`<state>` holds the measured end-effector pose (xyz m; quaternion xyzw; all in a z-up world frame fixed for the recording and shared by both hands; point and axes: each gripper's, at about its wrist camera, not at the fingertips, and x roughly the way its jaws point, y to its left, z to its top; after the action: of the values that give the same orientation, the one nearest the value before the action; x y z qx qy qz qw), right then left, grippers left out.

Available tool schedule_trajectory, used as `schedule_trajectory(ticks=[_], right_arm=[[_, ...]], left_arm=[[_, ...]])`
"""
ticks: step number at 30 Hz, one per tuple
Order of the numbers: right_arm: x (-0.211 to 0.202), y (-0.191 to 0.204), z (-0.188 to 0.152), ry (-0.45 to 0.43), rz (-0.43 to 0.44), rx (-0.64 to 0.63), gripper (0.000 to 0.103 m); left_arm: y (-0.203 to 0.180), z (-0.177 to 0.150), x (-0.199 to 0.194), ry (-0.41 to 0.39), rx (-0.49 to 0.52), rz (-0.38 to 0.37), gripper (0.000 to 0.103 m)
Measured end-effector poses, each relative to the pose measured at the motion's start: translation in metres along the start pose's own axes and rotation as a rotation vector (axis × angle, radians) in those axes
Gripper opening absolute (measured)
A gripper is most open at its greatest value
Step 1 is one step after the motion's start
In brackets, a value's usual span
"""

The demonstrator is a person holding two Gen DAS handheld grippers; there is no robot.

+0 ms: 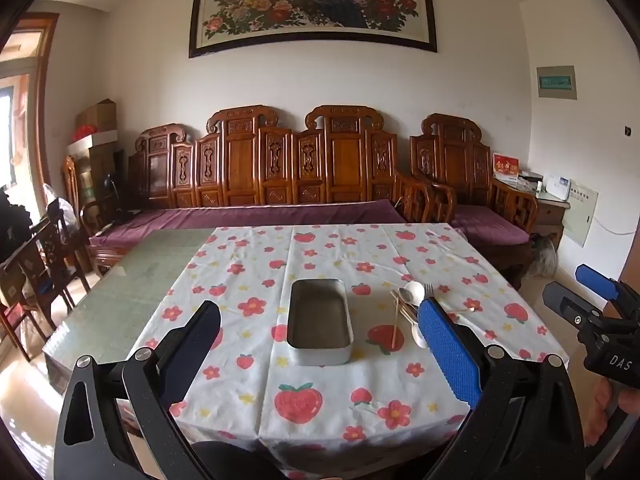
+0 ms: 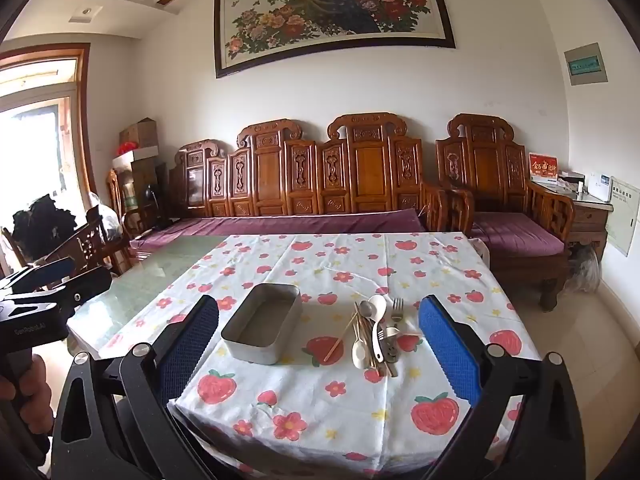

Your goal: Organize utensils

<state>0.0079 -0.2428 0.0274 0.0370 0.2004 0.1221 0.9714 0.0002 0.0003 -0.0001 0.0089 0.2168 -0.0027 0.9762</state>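
An empty grey metal tin (image 1: 319, 323) (image 2: 262, 328) sits mid-table on a strawberry-print cloth (image 1: 320, 392) (image 2: 320, 400). Right of it lies a pile of utensils (image 2: 376, 336) (image 1: 408, 312): white spoons, a metal spoon, a fork and several wooden chopsticks. My left gripper (image 1: 320, 344) hangs above the near table edge, open, nothing between its fingers; its blue pad hides part of the pile. My right gripper (image 2: 318, 340) is open too, held back from the pile. Each gripper shows at the other view's edge, the right gripper (image 1: 576, 300) and the left gripper (image 2: 76, 280).
Bare green glass tabletop (image 1: 132, 292) lies left of the cloth. A carved wooden bench with purple cushions (image 1: 256, 216) stands behind the table, wooden chairs (image 1: 44, 264) at left. A person's hand (image 2: 24, 396) holds the left gripper's handle.
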Motion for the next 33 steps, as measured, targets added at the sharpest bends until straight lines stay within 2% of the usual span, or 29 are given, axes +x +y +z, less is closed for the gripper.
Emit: schedule_trajectory(ticks=[33], right_arm=[[-0.0028,0.0020,0.0011,0.001,0.001,-0.009,0.101]], left_arm=[[-0.0028,-0.0025,-0.0003,0.003,0.003,-0.008,0.096]])
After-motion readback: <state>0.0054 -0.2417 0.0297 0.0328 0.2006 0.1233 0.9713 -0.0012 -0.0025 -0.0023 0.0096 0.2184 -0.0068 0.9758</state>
